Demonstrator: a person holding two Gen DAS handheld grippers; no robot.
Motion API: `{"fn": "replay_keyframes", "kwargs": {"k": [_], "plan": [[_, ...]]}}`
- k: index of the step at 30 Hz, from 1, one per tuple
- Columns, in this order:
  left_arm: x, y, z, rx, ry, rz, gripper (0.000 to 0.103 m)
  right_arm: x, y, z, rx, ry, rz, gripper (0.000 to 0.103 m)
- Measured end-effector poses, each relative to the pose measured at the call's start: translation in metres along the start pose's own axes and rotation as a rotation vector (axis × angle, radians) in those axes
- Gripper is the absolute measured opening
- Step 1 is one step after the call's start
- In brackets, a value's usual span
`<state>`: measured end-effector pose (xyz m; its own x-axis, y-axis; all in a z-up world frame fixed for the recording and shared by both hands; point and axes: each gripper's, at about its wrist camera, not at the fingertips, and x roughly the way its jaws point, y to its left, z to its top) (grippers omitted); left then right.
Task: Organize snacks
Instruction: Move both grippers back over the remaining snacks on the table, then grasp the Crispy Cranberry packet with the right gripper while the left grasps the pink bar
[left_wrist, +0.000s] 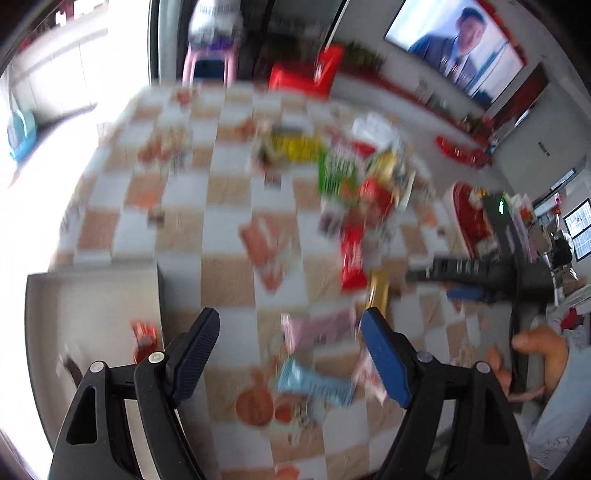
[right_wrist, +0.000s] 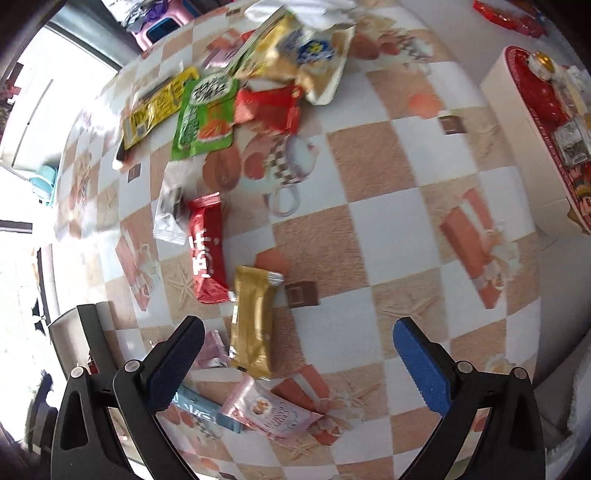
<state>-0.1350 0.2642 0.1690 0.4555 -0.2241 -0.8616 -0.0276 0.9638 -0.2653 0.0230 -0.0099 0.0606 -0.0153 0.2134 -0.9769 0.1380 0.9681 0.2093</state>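
Snack packets lie scattered on a checkered tablecloth (right_wrist: 369, 155). My left gripper (left_wrist: 290, 326) hangs open over a pink packet (left_wrist: 317, 326) and a light blue packet (left_wrist: 314, 384), holding nothing. My right gripper (right_wrist: 298, 326) is open too, above a bare patch of cloth. A gold packet (right_wrist: 253, 321) lies just inside its left finger, with a red packet (right_wrist: 207, 251) beyond. A pink packet (right_wrist: 269, 410) and a blue packet (right_wrist: 199, 410) lie nearer the camera. In the left wrist view, the right gripper (left_wrist: 461, 291) shows from the side, blurred.
A white open box (left_wrist: 92, 295) at the table's left holds a small red packet (left_wrist: 144, 334). A heap of larger bags, green (right_wrist: 205, 118), yellow (right_wrist: 155, 107) and gold (right_wrist: 295, 55), sits further back. A white-and-red box (right_wrist: 517, 122) of snacks stands at right. A person's hand (left_wrist: 535, 350) is beside it.
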Motion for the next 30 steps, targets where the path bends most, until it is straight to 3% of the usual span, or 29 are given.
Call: {"fn": "replay_keyframes", "kwargs": {"k": [3, 6, 11, 15, 17, 20, 25, 30], "plan": [[0.003, -0.009, 0.008, 0.062, -0.004, 0.067, 0.083, -0.006, -0.033, -0.029, 0.035, -0.014, -0.011, 0.103], [0.026, -0.014, 0.006, 0.11, 0.122, 0.1, 0.083, 0.0, -0.06, -0.047, 0.095, 0.013, -0.014, 0.103], [0.06, -0.013, -0.025, 0.102, 0.313, 0.1, 0.083, 0.017, -0.089, -0.086, 0.147, 0.101, -0.044, 0.103], [0.072, -0.021, -0.044, 0.145, 0.368, 0.118, 0.083, 0.031, -0.09, -0.104, 0.143, 0.162, -0.031, 0.103], [0.08, -0.019, -0.049, 0.137, 0.409, 0.139, 0.083, 0.033, -0.085, -0.115, 0.085, 0.18, -0.019, 0.103], [0.089, -0.01, -0.055, 0.056, 0.461, 0.117, 0.083, 0.038, -0.056, -0.13, -0.116, 0.207, -0.02, 0.103], [0.094, 0.004, -0.062, -0.035, 0.507, 0.12, 0.083, 0.053, -0.01, -0.154, -0.467, 0.233, -0.121, 0.103], [0.098, 0.011, -0.068, -0.118, 0.535, 0.116, 0.083, 0.071, 0.017, -0.152, -0.568, 0.229, -0.146, 0.103]]}}
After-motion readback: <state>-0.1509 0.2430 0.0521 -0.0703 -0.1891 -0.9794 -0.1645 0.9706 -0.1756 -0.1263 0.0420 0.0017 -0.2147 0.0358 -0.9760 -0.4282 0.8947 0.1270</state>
